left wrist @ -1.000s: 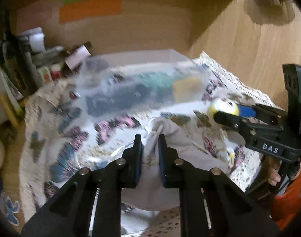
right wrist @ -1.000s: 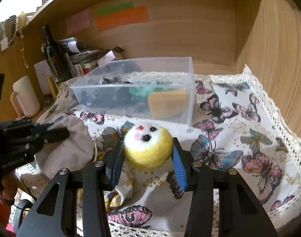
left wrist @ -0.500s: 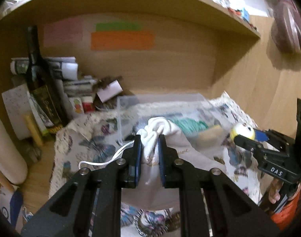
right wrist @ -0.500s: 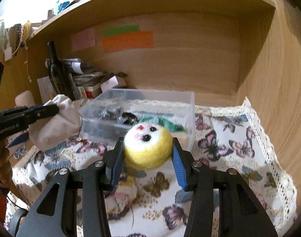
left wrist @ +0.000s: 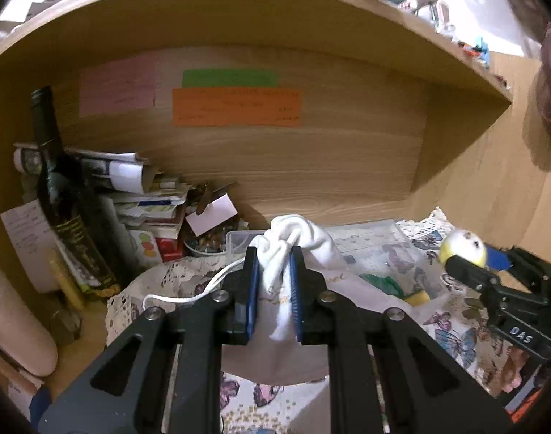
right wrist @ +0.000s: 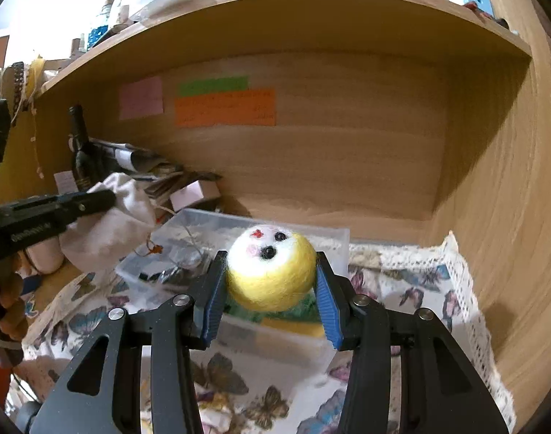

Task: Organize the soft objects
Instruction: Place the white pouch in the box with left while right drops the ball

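Observation:
My left gripper (left wrist: 273, 253) is shut on the gathered neck of a white cloth pouch (left wrist: 297, 233), held in the air over the left end of a clear plastic box (left wrist: 380, 242). The pouch also shows in the right wrist view (right wrist: 109, 228). My right gripper (right wrist: 270, 258) is shut on a yellow and white felt ball with a face (right wrist: 271, 271), held above the clear box (right wrist: 239, 224). The ball also shows in the left wrist view (left wrist: 463, 251). The box holds dark items, something green and a yellow sponge (right wrist: 293, 325).
A butterfly-print cloth with a lace edge (right wrist: 438, 289) covers the desk. A dark wine bottle (left wrist: 63, 199), stacked papers and small boxes (left wrist: 145, 199) crowd the back left. A wooden shelf (right wrist: 311, 11) hangs overhead; a wooden wall (right wrist: 510, 199) stands at right.
Both grippers have risen from the cloth with their loads, the pouch and the ball now held higher above the box. Both views tilt up toward the shelf.

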